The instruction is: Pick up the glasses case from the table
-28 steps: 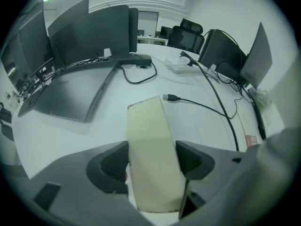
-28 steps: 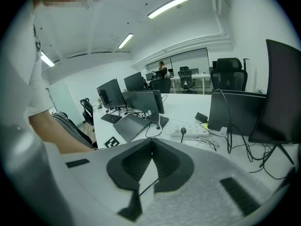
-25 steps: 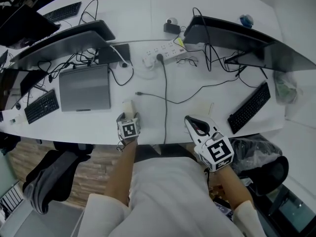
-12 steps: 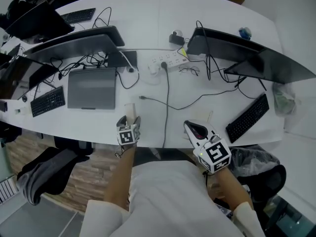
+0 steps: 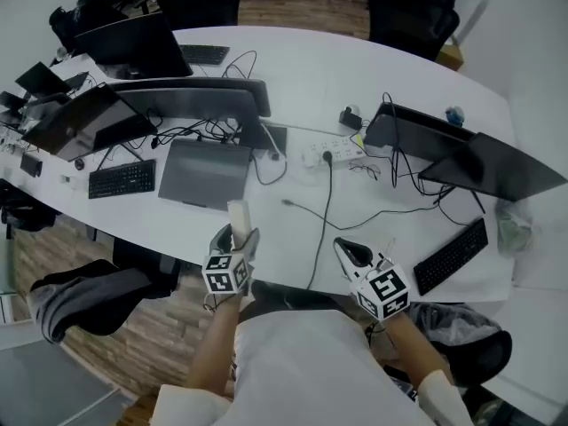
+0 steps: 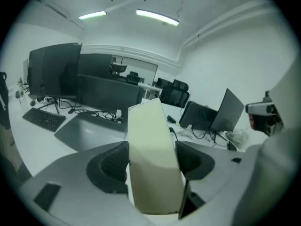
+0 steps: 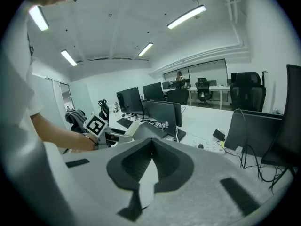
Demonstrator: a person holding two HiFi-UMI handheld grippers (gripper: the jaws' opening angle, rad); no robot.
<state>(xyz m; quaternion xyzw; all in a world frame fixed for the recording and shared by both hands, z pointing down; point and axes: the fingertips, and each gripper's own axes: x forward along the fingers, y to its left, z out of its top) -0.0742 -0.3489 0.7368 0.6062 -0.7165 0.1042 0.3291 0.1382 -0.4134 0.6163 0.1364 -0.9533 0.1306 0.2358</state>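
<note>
Head view: the left hand-held gripper (image 5: 236, 236) grasps the cream glasses case (image 5: 238, 215) over the near edge of the surface (image 5: 293, 69). The right hand-held gripper (image 5: 353, 254) is well apart to its right.

Left gripper view: the case's long axis runs out along the jaws.

Right gripper view: the jaws are clenched together on nothing.

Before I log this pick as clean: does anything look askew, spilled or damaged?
Nothing stands out. The glasses case sits clamped in the left gripper, clear of the table; the right gripper is shut, empty. Cables sprawl over the table, nothing spilled or broken.
</note>
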